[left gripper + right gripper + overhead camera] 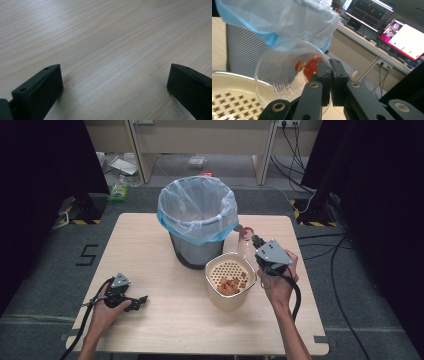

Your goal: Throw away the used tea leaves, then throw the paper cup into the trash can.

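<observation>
A clear plastic cup (pixel 245 245) lies tipped on its side above the cream strainer bowl (pixel 214 295), its mouth toward the bowl. My right gripper (pixel 258 242) is shut on the cup's wall. In the right gripper view the jaws (pixel 330 72) pinch the cup (pixel 284 75), and a few red-orange food pieces (pixel 310 67) stick inside near its bottom. Brownish-orange food bits (pixel 231 285) lie on the strainer's perforated insert. My left gripper (pixel 141 300) rests low at the table's front left, open, with bare wood between its fingertips (pixel 115 80).
A grey waste bin (pixel 192 251) lined with a blue-white plastic bag (pixel 197 210) stands at the middle back of the wooden table (pixel 165 320), just behind the strainer bowl. The bag (pixel 287 17) hangs close over the cup. Monitors and cables lie beyond the table.
</observation>
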A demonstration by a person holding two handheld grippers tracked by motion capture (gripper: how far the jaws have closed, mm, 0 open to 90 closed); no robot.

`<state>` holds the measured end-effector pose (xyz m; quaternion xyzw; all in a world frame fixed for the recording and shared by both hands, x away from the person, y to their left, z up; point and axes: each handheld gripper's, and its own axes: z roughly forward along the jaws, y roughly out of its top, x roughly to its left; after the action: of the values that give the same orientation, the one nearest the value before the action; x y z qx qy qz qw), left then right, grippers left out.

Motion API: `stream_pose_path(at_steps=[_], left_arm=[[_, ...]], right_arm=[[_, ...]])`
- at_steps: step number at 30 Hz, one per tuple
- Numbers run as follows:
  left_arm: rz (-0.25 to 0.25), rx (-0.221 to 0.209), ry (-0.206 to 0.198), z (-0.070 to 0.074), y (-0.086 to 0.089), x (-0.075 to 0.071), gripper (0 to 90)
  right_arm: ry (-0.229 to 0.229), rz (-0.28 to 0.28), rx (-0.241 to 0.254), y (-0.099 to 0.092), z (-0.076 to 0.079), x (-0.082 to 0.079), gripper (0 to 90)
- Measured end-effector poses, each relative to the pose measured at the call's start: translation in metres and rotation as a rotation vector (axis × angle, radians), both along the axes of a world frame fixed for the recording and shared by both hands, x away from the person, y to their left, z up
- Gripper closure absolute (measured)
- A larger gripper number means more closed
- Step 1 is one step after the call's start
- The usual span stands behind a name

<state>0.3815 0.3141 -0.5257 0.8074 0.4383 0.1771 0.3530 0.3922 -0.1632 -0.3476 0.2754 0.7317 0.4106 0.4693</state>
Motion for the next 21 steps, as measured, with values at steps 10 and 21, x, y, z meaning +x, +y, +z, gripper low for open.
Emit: stream_pose_path(at_steps=[10,21], left_arm=[[0.001,0.001,0.001,0.0,0.0,0.0,0.0],[0.001,0.001,0.001,0.0,0.0,0.0,0.0]], right_arm=[[-0.003,-0.016,0.059,-0.011,0.032,0.016,87.6],[-0.022,-0.014,0.103,-0.012,0.083,0.034,87.6]])
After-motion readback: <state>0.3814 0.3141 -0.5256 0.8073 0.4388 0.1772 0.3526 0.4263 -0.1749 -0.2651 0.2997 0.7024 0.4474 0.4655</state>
